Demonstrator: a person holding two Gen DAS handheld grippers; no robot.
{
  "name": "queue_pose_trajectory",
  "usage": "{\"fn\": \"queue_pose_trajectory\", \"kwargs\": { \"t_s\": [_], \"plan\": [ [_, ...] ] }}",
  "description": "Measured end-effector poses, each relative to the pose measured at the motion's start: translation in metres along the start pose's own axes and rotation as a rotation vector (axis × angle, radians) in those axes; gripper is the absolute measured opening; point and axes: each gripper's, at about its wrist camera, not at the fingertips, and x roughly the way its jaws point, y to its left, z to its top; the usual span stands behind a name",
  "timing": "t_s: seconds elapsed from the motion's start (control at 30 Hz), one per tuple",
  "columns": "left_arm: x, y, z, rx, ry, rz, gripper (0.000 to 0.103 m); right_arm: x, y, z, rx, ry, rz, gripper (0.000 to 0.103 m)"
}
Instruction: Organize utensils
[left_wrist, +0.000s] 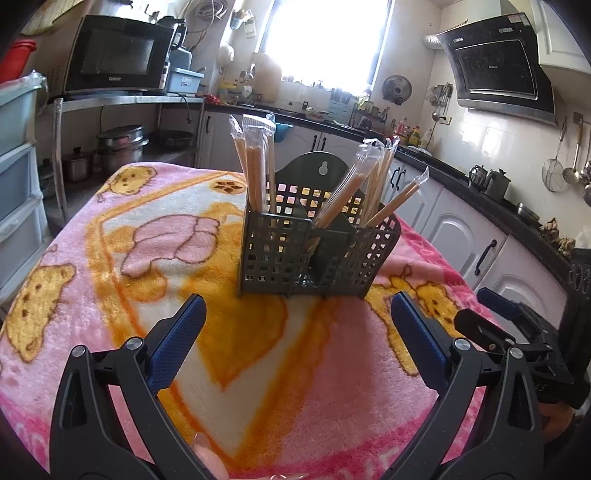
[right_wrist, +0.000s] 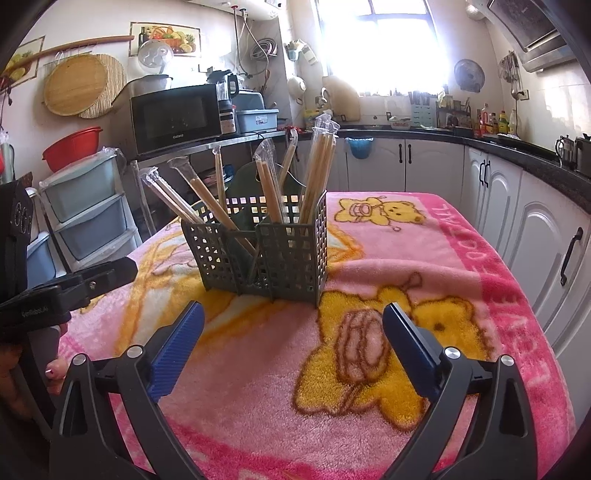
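Observation:
A dark grey perforated utensil holder (left_wrist: 314, 251) stands upright on the pink bear blanket (left_wrist: 110, 258); it also shows in the right wrist view (right_wrist: 266, 251). Several plastic-wrapped chopstick pairs (left_wrist: 258, 166) stand and lean in its compartments, also seen in the right wrist view (right_wrist: 321, 166). My left gripper (left_wrist: 295, 314) is open and empty, a little in front of the holder. My right gripper (right_wrist: 291, 321) is open and empty, also just in front of the holder. The right gripper shows at the right edge of the left wrist view (left_wrist: 498, 325).
The blanket (right_wrist: 406, 258) covers a small table. White cabinets with a black counter (right_wrist: 517, 155) run along the right and back. A microwave (left_wrist: 118, 55) on a metal shelf and plastic drawers (right_wrist: 88, 206) stand at the left.

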Motion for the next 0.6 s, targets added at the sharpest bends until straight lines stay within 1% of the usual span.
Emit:
{"fn": "queue_pose_trajectory", "kwargs": {
  "t_s": [0.1, 0.23, 0.37, 0.6],
  "plan": [
    [0.000, -0.002, -0.005, 0.013, -0.021, 0.016, 0.092, -0.002, 0.003, -0.005, -0.006, -0.019, -0.001, 0.095],
    [-0.001, -0.002, -0.011, 0.025, -0.052, 0.019, 0.093, -0.005, 0.005, -0.010, -0.003, -0.048, -0.001, 0.096],
    [-0.003, -0.004, -0.014, 0.048, -0.082, 0.031, 0.093, -0.011, 0.007, -0.015, -0.009, -0.103, -0.022, 0.096],
    [-0.006, -0.003, -0.019, 0.052, -0.151, 0.040, 0.093, -0.020, 0.010, -0.020, -0.004, -0.188, -0.045, 0.097]
  ]
}}
